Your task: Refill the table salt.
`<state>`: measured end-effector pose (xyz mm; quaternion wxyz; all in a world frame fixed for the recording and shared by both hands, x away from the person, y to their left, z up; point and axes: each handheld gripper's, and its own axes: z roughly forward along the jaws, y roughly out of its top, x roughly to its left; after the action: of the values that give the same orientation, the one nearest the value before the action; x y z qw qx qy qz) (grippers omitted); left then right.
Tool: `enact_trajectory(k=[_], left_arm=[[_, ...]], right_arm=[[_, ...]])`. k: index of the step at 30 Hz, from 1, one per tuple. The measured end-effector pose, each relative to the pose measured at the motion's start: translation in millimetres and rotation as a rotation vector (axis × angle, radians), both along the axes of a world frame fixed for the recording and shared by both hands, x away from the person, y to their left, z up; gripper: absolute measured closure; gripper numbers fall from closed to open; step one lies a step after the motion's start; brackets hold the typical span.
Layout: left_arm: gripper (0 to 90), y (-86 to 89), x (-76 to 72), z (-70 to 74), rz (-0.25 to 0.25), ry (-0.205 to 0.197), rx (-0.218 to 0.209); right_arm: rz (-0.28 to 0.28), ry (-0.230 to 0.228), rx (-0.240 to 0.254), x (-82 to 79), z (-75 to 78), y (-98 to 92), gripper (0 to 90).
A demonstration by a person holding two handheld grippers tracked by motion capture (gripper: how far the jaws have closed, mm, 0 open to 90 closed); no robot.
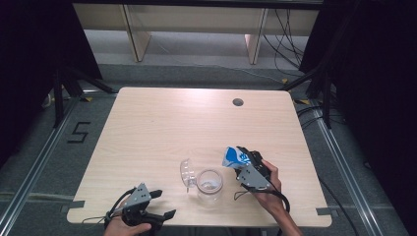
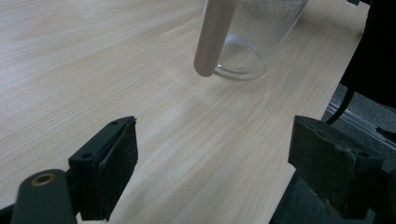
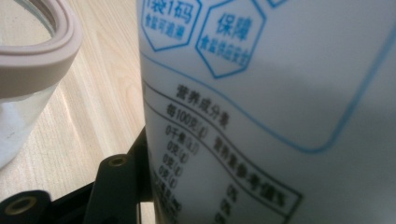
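A clear glass jar (image 1: 210, 186) stands open near the table's front edge, its hinged lid (image 1: 187, 173) swung up on its left side. My right gripper (image 1: 244, 163) is just right of the jar, shut on a white and blue printed bag (image 1: 232, 158) that tilts toward the jar's mouth. In the right gripper view the bag (image 3: 280, 102) sits close between the jaws, with one black finger (image 3: 119, 182) beside it and the jar's pinkish rim seal (image 3: 42, 60) at the left. My left gripper (image 1: 164, 203) rests open at the front left edge. Its jaws (image 2: 219, 163) point at the jar (image 2: 247, 46) and lid (image 2: 215, 37).
The light wooden table (image 1: 162, 128) has a round cable hole (image 1: 238, 102) at the back right. Black stands and cables line the floor on both sides, and the table's front edge (image 2: 285, 196) is close under the left gripper.
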<state>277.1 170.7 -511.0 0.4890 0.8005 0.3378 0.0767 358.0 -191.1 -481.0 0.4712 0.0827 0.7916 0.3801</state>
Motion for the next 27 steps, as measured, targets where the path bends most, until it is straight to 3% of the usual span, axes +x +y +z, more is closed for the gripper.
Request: enact_trajectory(k=[1,2,4,7,9,13,14,15,17,19,20,27], left_arm=[[15.3,0.6,0.4,0.1,0.000,0.001,0.011],[15.3,-1.0,-0.1,-0.6,0.004,0.002,-0.013],[15.3,-1.2,0.1,-0.5,0.002,-0.003,-0.009],[15.3,0.3,0.9,0.9,-0.021,-0.017,0.025],[15.3,-1.4,-0.6,0.5,-0.001,0.001,0.005],[15.3,-0.1,0.0,1.0,-0.010,-0.011,0.022],[15.3,0.1,-0.1,1.4,-0.010,-0.008,0.028],[15.3,-0.2,-0.3,1.4,-0.010,-0.006,0.021],[15.3,-0.9,-0.8,1.2,-0.002,-0.002,0.010],[15.3,-0.8,-1.2,1.4,0.004,-0.002,0.012],[15.3,-0.3,-0.7,1.5,-0.002,-0.009,0.016],[15.3,-0.5,-0.1,0.5,-0.005,-0.019,0.010]], right_arm=[[-0.001,-0.001,-0.008,-0.6,0.1,0.6,46.1],[0.001,-0.014,-0.017,-0.9,0.6,1.3,46.1],[0.007,-0.027,-0.036,-1.6,0.8,2.7,46.3],[0.002,-0.056,-0.077,-2.8,1.4,5.3,46.4],[0.009,-0.066,-0.090,-2.4,1.8,5.8,46.4],[-0.001,-0.087,-0.113,-5.2,1.7,8.4,46.6],[0.009,-0.102,-0.143,-5.0,2.6,9.1,46.6],[-0.004,-0.097,-0.136,-6.5,1.8,9.6,46.6],[0.014,-0.128,-0.167,-5.1,3.8,9.7,46.6],[0.013,-0.132,-0.174,-5.0,3.2,9.7,46.6],[-0.004,-0.107,-0.153,-6.9,1.0,9.8,46.6],[0.013,-0.153,-0.198,-5.1,0.1,9.4,46.7]])
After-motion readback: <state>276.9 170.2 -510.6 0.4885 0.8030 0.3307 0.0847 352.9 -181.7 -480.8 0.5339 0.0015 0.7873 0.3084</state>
